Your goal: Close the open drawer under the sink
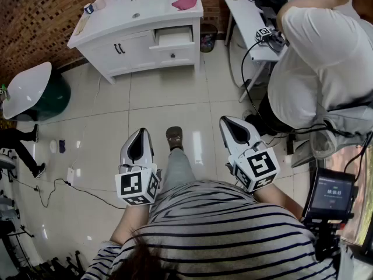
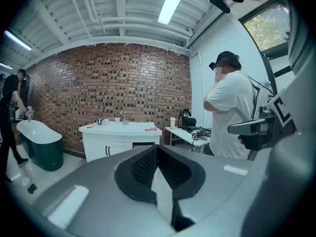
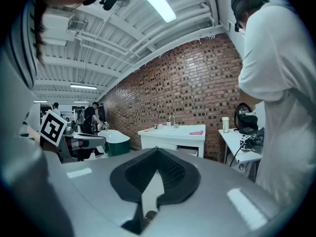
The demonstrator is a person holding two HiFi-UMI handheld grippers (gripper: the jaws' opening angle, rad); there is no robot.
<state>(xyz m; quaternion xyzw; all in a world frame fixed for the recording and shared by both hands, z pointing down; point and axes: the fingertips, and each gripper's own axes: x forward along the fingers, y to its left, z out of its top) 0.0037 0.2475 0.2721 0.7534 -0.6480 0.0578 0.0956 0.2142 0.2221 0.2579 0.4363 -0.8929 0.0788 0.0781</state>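
Observation:
The white sink cabinet (image 1: 137, 42) stands far ahead against the brick wall. Its upper right drawer (image 1: 173, 37) is pulled out, above a shut drawer with a knob. A pink cloth (image 1: 185, 3) lies on the countertop. My left gripper (image 1: 141, 132) and right gripper (image 1: 224, 120) are held close to my body, well short of the cabinet, both shut with nothing between the jaws. In the left gripper view the gripper (image 2: 157, 147) points at the cabinet (image 2: 116, 144). The right gripper (image 3: 157, 150) points at the cabinet (image 3: 170, 138) too, with the open drawer (image 3: 187, 150) at its right side.
A person in a white shirt (image 1: 317, 63) stands at right by a white desk (image 1: 250, 16) with cables. A green-and-white bathtub (image 1: 32, 92) sits at left. A waste bin (image 1: 208, 37) stands beside the cabinet. Tiled floor (image 1: 169, 104) lies between me and the cabinet.

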